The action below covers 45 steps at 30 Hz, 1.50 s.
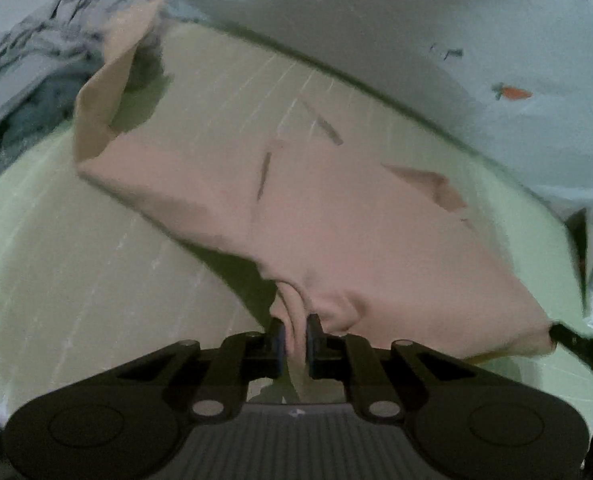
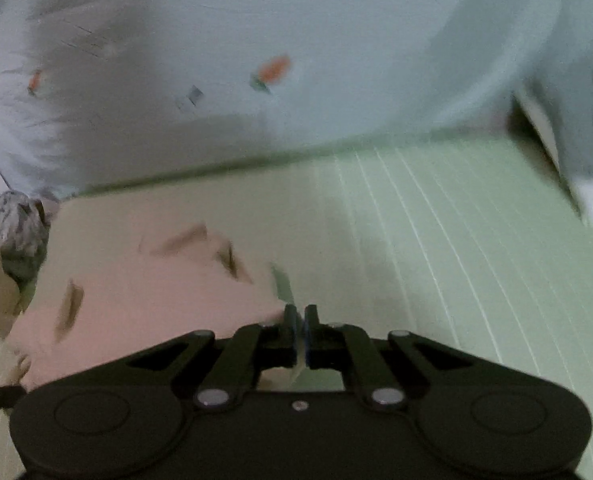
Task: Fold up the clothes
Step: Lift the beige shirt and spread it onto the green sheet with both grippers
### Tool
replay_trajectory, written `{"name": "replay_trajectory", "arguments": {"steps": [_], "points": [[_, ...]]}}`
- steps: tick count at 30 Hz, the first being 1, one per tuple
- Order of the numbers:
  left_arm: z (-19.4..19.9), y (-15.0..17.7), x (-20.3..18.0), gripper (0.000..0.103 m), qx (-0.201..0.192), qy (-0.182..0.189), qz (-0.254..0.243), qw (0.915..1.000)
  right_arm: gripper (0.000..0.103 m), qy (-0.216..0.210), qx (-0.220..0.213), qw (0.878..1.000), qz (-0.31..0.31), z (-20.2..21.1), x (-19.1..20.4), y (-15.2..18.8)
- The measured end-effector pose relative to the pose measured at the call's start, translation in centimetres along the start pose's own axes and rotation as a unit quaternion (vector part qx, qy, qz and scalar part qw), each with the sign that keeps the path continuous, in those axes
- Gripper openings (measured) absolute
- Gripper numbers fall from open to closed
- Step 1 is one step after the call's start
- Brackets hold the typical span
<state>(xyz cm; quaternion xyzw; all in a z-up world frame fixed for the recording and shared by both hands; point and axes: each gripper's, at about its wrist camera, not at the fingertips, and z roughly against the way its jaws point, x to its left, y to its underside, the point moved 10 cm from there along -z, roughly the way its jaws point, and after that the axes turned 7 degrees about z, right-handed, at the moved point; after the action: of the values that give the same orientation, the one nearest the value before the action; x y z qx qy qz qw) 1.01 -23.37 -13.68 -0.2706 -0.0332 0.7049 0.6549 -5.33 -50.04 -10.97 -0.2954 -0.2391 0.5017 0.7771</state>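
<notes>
A pink garment (image 1: 316, 208) hangs stretched above a pale green lined mat (image 1: 76, 280). My left gripper (image 1: 295, 330) is shut on a bunched fold at its near edge. The right gripper's tip (image 1: 568, 334) shows at the garment's far right corner in the left wrist view. In the right wrist view the garment (image 2: 144, 292) spreads to the left, and my right gripper (image 2: 300, 316) is shut on its thin corner edge. The garment's far end (image 1: 112, 92) curls up at the upper left.
A heap of grey clothes (image 1: 36, 68) lies beyond the mat at the upper left, also in the right wrist view (image 2: 12, 232). A light blue sheet with small carrot prints (image 1: 512, 92) surrounds the mat (image 2: 436, 240).
</notes>
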Motion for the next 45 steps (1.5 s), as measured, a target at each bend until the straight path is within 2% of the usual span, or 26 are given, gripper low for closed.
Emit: {"name": "replay_trajectory", "arguments": {"steps": [3,5,8,10,11,12,13,14,15,16,18,22,25,28,31,32,33,35,36,39,42,45], "points": [[0.1,0.5,0.0,0.018,-0.007,-0.021,0.012,0.9997,0.004,-0.006,0.014,1.0,0.01,0.5,-0.9,1.4],[0.4,0.3,0.3,0.026,-0.012,-0.027,0.029,0.9991,0.004,-0.009,0.014,1.0,0.012,0.6,-0.9,1.3],[1.1,-0.8,1.5,0.04,-0.028,-0.034,0.049,0.9978,0.012,-0.014,0.007,1.0,-0.008,0.5,-1.9,0.3],[1.4,-1.7,2.2,0.049,-0.038,-0.047,0.055,0.9966,0.021,-0.013,0.002,1.0,-0.008,0.1,-2.1,-0.2],[1.5,-2.3,2.6,0.054,-0.043,-0.056,0.057,0.9958,0.033,-0.012,0.0,1.0,-0.007,-0.1,-2.1,-0.5],[1.6,-3.0,2.9,0.057,-0.048,-0.065,0.06,0.9949,0.054,-0.014,0.0,1.0,-0.01,-0.6,-2.1,-0.8],[1.6,-3.7,3.4,0.066,-0.054,-0.076,0.062,0.9937,0.065,-0.017,0.003,1.0,-0.014,-1.3,-1.9,-1.1],[1.6,-4.4,3.8,0.074,-0.059,-0.086,0.065,0.9924,0.083,-0.018,0.004,1.0,-0.016,-2.0,-1.6,-1.4],[1.4,-5.1,4.3,0.076,-0.062,-0.096,0.066,0.9913,0.09,-0.017,0.004,1.0,-0.014,-2.6,-1.2,-1.7],[0.9,-5.7,4.6,0.076,-0.059,-0.102,0.066,0.9908,0.091,-0.017,0.002,1.0,-0.004,-3.2,-0.7,-2.1],[-0.6,-6.7,5.2,0.079,-0.041,-0.118,0.06,0.9903,0.101,-0.018,0.0,1.0,0.019,-4.5,0.3,-2.9],[-3.6,-7.5,6.2,0.08,-0.01,-0.147,0.051,0.9877,0.101,-0.019,0.009,0.998,0.056,-7.7,2.2,-4.6],[-5.9,-8.2,6.2,0.08,0.006,-0.143,0.063,0.9878,0.099,-0.04,0.018,0.996,0.074,-10.7,3.7,-6.1],[-7.6,-9.0,5.7,0.08,0.017,-0.152,0.052,0.9869,0.091,-0.067,0.046,0.992,0.1,-14.1,5.3,-6.9],[-8.5,-8.8,5.2,0.08,0.029,-0.161,0.032,0.9861,0.08,-0.092,0.084,0.985,0.119,-17.3,6.9,-6.9],[-8.8,-8.7,5.0,0.081,0.033,-0.164,0.026,0.9856,0.069,-0.103,0.097,0.983,0.12,-18.1,7.3,-6.7],[-9.1,-8.6,5.1,0.081,0.037,-0.167,0.024,0.985,0.047,-0.116,0.106,0.98,0.12,-18.6,7.5,-6.5],[-9.4,-8.2,5.4,0.083,0.043,-0.17,0.027,0.9842,0.022,-0.117,0.116,0.979,0.124,-19.3,7.1,-6.0],[-9.5,-8.1,5.5,0.083,0.046,-0.17,0.031,0.9839,0.017,-0.108,0.109,0.98,0.124,-19.2,6.2,-6.0],[-9.6,-7.8,5.9,0.086,0.048,-0.173,0.038,0.9831,0.013,-0.065,0.077,0.988,0.114,-17.8,2.4,-6.5],[-9.8,-7.8,6.0,0.089,0.047,-0.174,0.032,0.9831,0.012,0.026,0.041,0.994,0.095,-15.5,-4.2,-7.0],[-10.1,-7.5,5.7,0.095,0.05,-0.17,0.02,0.984,0.007,0.118,0.014,0.991,0.059,-12.2,-11.7,-7.1]]}}
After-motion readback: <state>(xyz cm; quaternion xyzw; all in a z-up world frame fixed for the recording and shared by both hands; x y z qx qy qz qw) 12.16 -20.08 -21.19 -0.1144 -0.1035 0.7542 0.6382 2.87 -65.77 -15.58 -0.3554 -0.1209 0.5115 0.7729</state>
